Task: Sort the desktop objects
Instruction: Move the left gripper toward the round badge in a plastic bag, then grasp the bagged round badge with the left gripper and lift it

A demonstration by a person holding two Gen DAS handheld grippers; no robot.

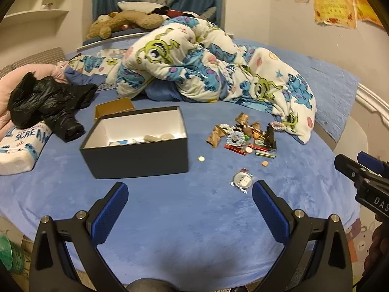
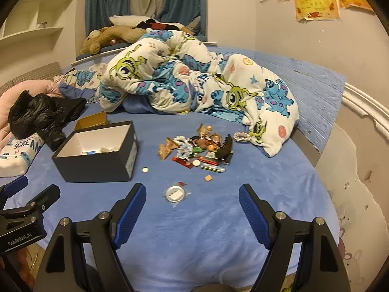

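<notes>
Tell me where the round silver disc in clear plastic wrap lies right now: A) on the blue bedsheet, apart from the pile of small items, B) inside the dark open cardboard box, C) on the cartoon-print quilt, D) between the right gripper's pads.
A: the round silver disc in clear plastic wrap lies flat on the blue bedsheet, nearer the cameras than the pile of small items, outside the dark open cardboard box and ahead of the open right gripper.

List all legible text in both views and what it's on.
"SCREAM": white pillow.
"GenRobot.AI": left tool body, seen in the right wrist view.
"DAS", cut off: right tool body, seen in the left wrist view.
Wall posters and box label: too blurred.
</notes>
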